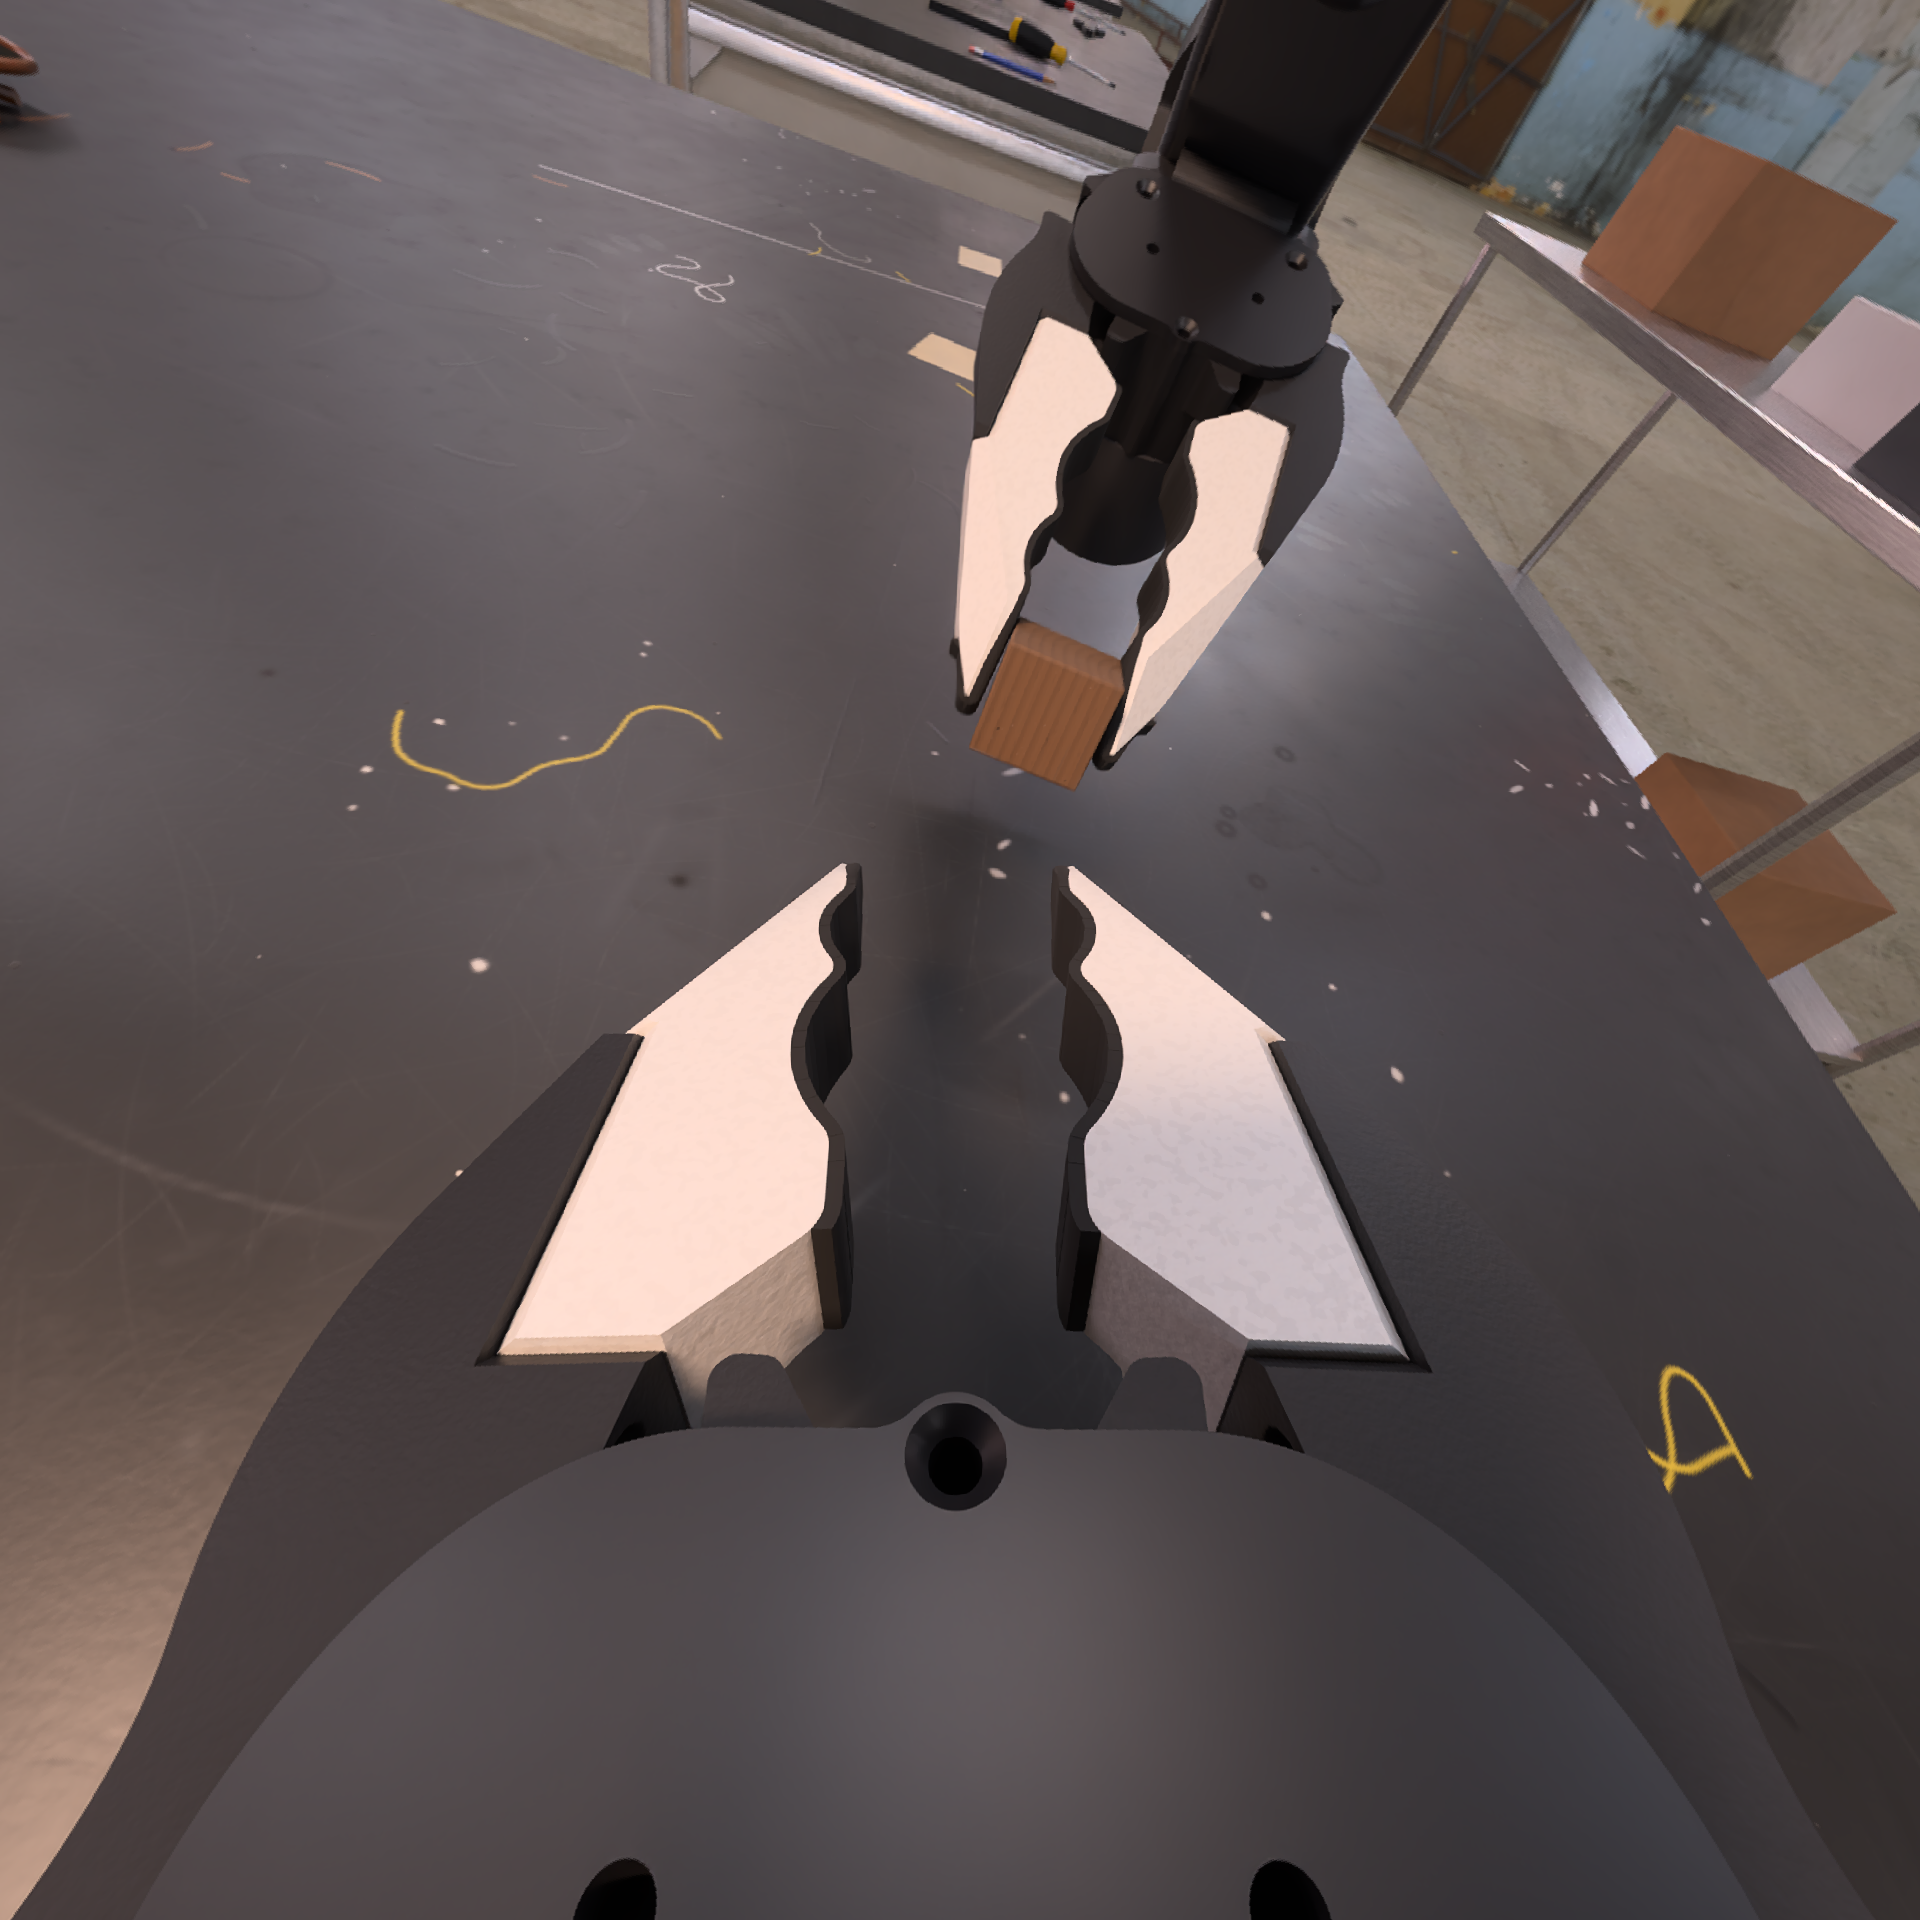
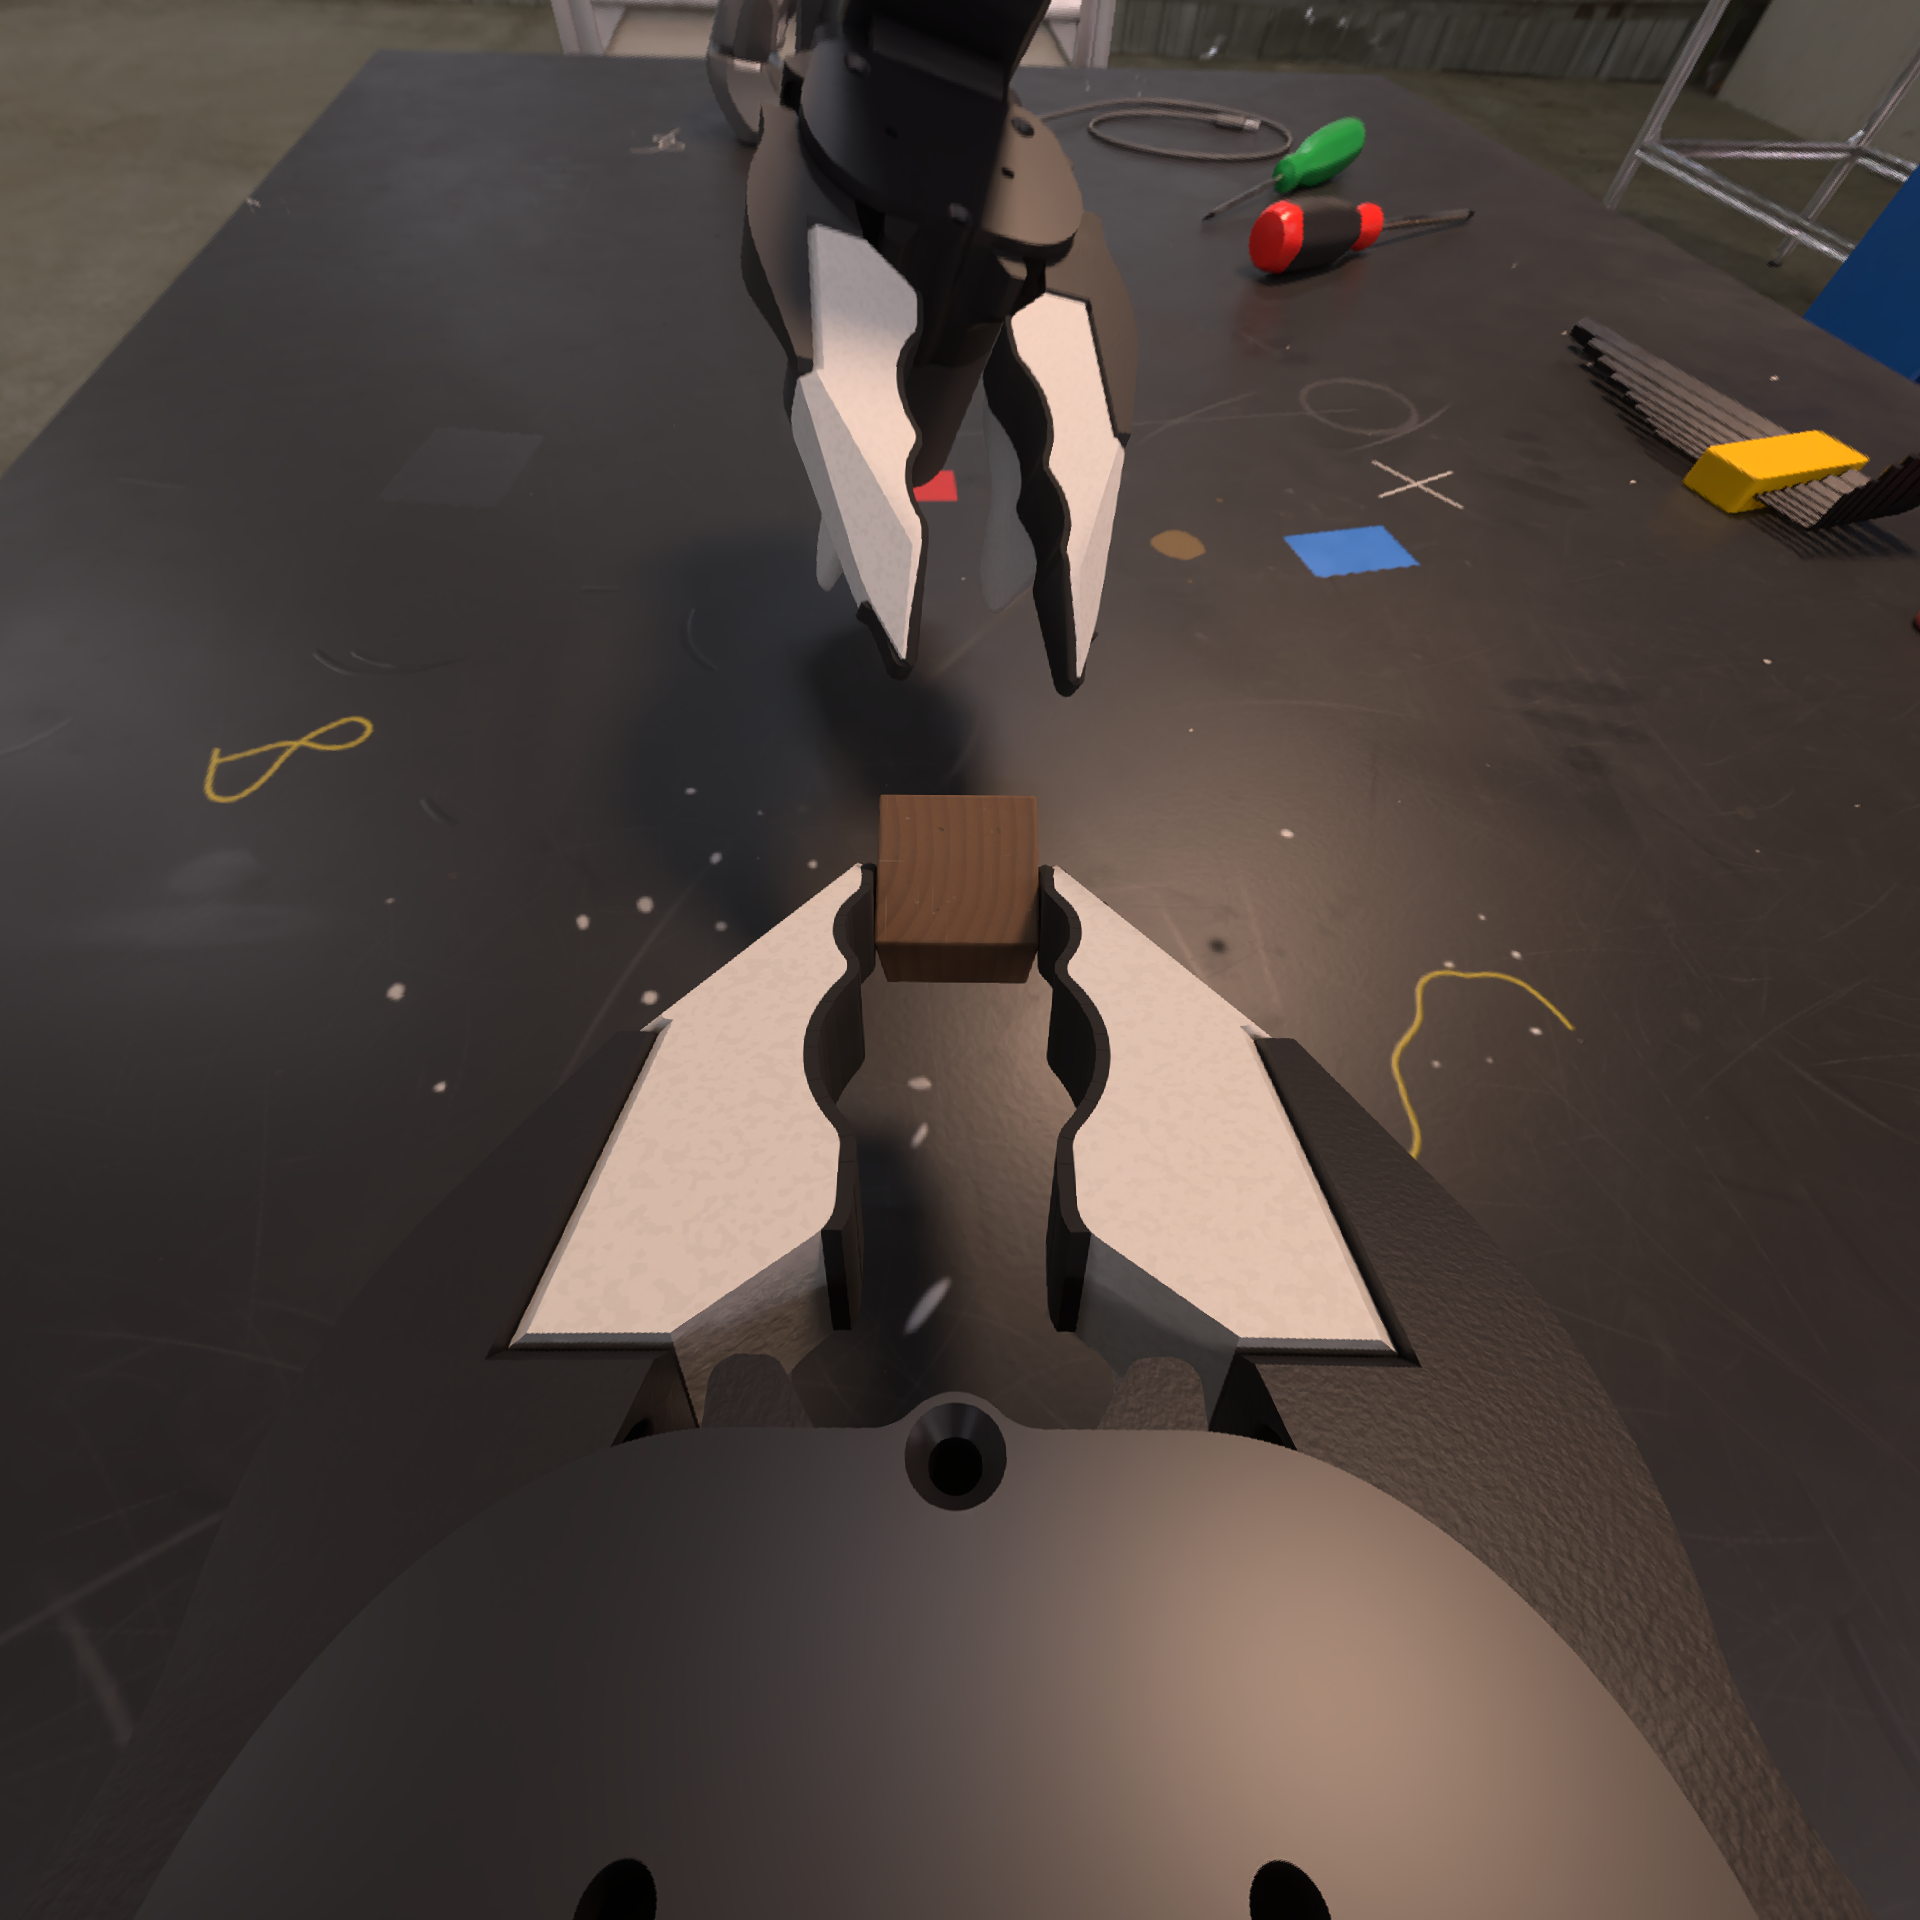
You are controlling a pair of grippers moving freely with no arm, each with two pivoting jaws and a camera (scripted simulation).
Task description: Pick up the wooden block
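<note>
The wooden block [image 2: 956,883] is a small brown cube clamped between the tips of my right gripper [image 2: 956,871], which is shut on it. In the left wrist view the same block [image 1: 1044,715] sits between the right gripper's [image 1: 1034,727] tips, held slightly above the dark table [image 1: 416,468]. My left gripper [image 1: 958,871] is open and empty, hovering over the table just short of the block. It also shows in the right wrist view [image 2: 982,665], facing me beyond the block.
A green screwdriver [image 2: 1314,156], a red-and-black screwdriver [image 2: 1314,234] and a cable loop [image 2: 1184,130] lie at the far right of the table. A yellow block [image 2: 1771,468] rests on dark slats. Blue [image 2: 1351,549] and red [image 2: 938,486] patches mark the surface. Brown boxes [image 1: 1735,244] stand on a side bench.
</note>
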